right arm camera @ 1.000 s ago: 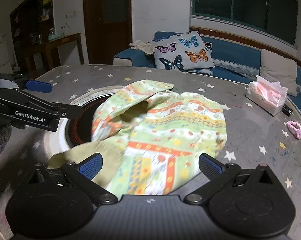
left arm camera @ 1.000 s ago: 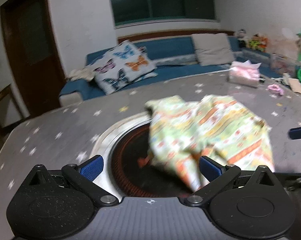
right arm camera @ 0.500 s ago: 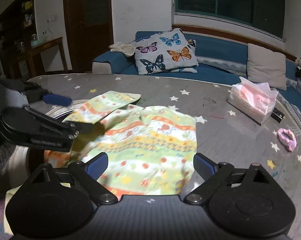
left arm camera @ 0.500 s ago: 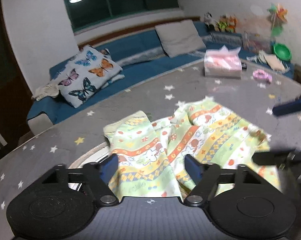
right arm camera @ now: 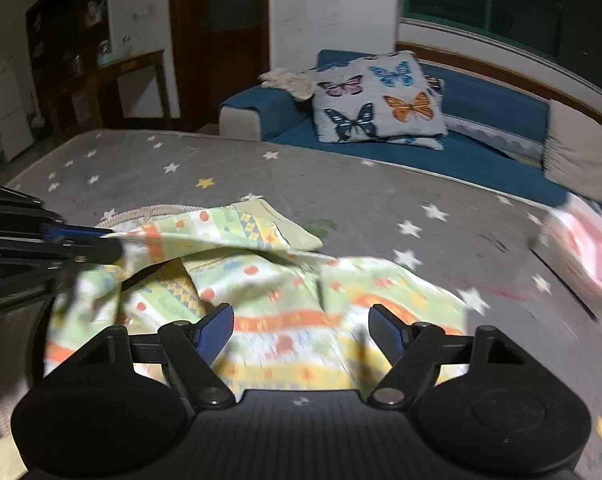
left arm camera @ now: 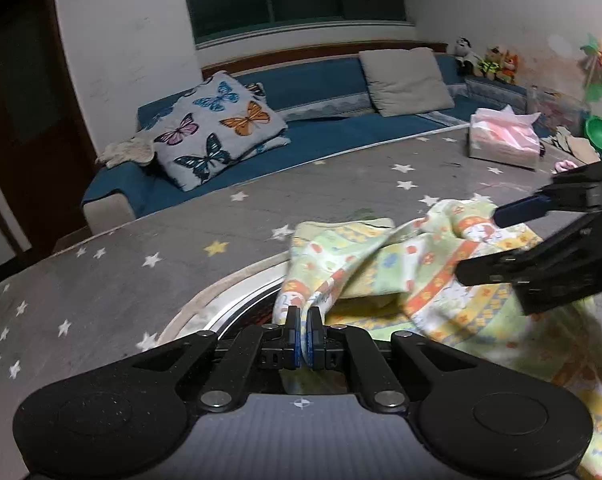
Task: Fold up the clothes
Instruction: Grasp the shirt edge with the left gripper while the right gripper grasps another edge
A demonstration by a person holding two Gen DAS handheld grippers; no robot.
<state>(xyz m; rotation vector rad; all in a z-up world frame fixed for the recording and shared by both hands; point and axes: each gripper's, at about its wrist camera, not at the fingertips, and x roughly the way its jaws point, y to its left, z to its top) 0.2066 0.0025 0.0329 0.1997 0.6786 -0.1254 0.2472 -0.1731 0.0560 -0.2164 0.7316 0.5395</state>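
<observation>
A light green garment (left arm camera: 381,272) with orange and yellow patterned stripes lies crumpled on the grey star-print table cover (left arm camera: 181,248), partly over a round rimmed recess (left arm camera: 221,304). My left gripper (left arm camera: 305,332) is shut on a fold at the garment's near left edge. It also shows at the left of the right wrist view, left gripper (right arm camera: 109,242). My right gripper (right arm camera: 301,332) hovers over the garment (right arm camera: 301,280). Its jaws are closing with cloth between them, and the pads stand clear of the cloth. From the left wrist view the right gripper (left arm camera: 479,242) reaches in from the right.
A pink tissue box (left arm camera: 505,140) and a pink hair tie (left arm camera: 563,165) sit at the table's far right. Behind the table runs a blue sofa (left arm camera: 325,80) with a butterfly cushion (left arm camera: 217,128). A green bowl (left arm camera: 601,132) is at the far right.
My left gripper went from wide open to shut on the garment's edge. The right jaws narrowed a little. Both grippers moved across the table, and the garment now lies lower and more spread.
</observation>
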